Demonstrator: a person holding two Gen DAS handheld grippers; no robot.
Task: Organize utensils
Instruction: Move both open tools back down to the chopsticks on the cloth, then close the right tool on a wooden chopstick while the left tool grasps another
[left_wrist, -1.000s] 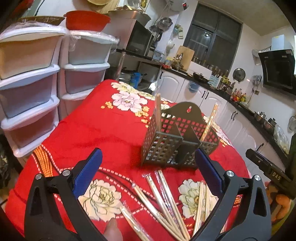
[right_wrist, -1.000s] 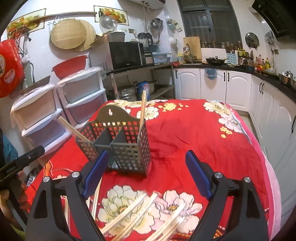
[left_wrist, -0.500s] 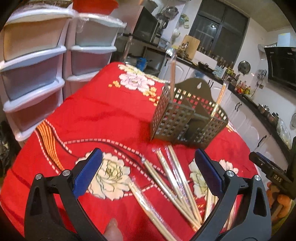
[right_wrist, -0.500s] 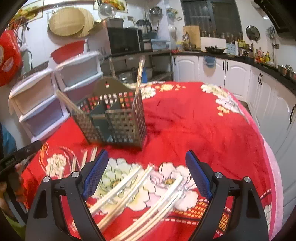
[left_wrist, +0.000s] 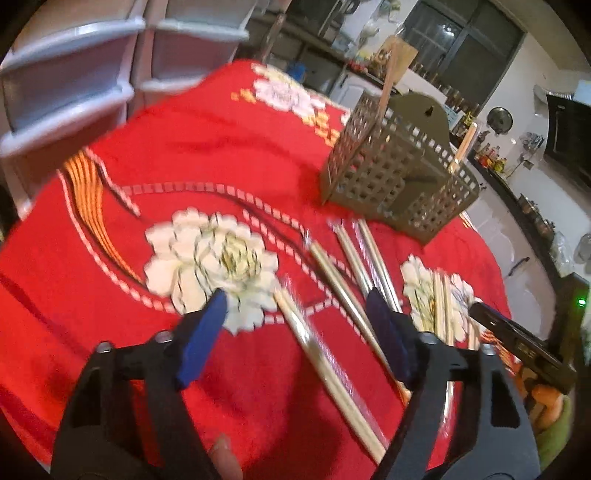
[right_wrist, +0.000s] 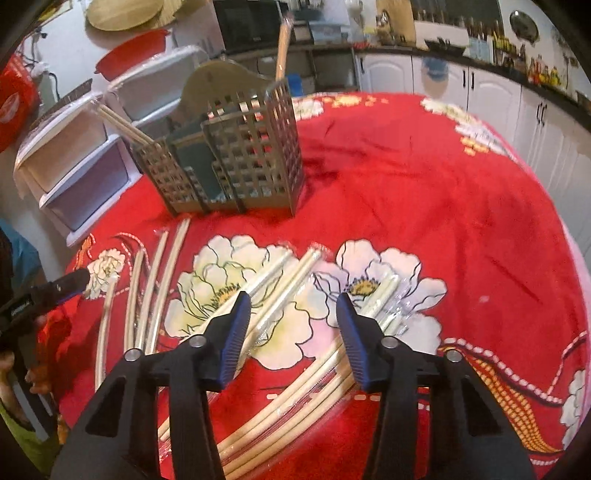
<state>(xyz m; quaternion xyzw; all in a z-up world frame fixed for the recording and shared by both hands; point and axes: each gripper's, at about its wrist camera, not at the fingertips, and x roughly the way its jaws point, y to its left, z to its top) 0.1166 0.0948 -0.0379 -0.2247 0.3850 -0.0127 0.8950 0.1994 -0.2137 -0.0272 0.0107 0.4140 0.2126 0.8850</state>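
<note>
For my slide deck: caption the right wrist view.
Open right gripper poised over wrapped chopsticks on red floral tablecloth, slotted utensil caddy beyond.

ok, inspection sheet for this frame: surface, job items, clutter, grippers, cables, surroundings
Surface: round table under a red floral cloth.
Job's things: perforated utensil caddy upright, a few chopsticks standing in it; wrapped chopstick pairs scattered flat on the cloth in front of it.
Clutter: nothing seen.
Grippers: left gripper open, low over a wrapped pair, holding nothing; right gripper open, above the loose pairs, holding nothing.
Cables: nothing seen.
Surroundings: plastic drawer units beside the table, white kitchen cabinets behind.
</note>
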